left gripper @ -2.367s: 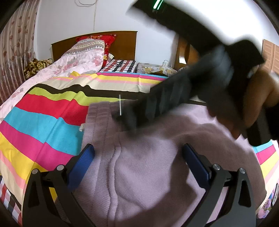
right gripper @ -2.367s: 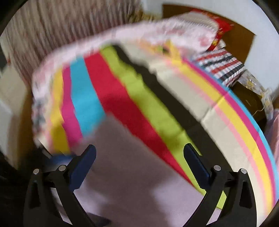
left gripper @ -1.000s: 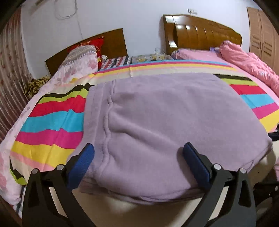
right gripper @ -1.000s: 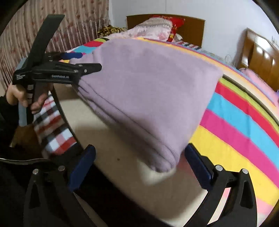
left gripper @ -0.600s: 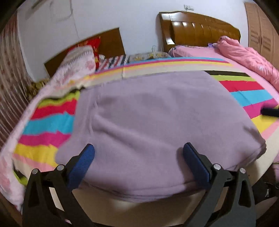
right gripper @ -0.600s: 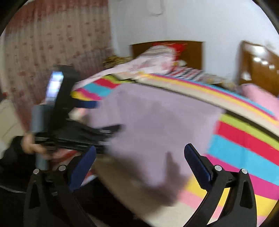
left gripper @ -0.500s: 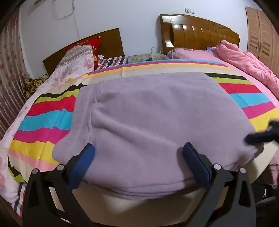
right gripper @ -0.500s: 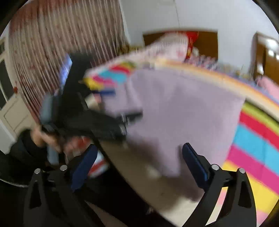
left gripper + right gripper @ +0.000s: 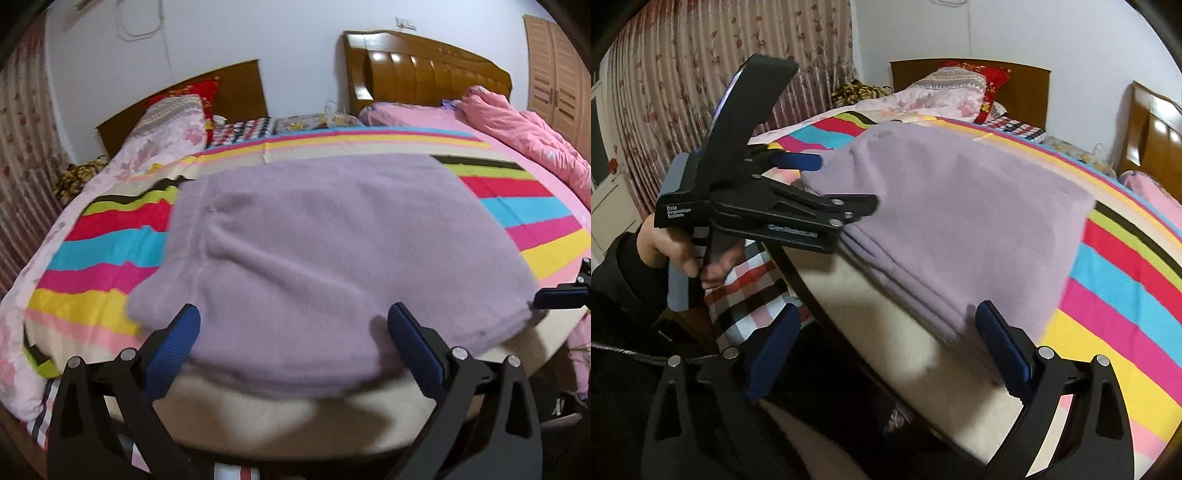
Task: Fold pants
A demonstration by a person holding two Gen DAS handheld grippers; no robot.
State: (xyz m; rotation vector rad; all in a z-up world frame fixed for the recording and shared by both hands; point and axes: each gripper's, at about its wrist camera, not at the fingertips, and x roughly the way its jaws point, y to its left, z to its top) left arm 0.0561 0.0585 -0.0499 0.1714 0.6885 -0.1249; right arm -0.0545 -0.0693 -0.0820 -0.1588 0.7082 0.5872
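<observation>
Pants (image 9: 332, 251) lie folded in a thick lilac stack at the near edge of the bed (image 9: 107, 251), on the striped cover, layered edges facing the person (judged: fold essentially done). Left tongs (image 9: 293, 345) stand apart, pads either side of the near hem, nothing clamped. Right tongs (image 9: 886, 339) likewise apart and empty, at the stack's corner toward 3 o'clock in left-wrist view. Both appear poised only to square the edges. Pink quilt (image 9: 524, 129) lies well apart at 2 o'clock.

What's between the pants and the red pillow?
In the left wrist view, striped bedspread runs from the pants toward the red pillow, then a checkered cloth.
</observation>
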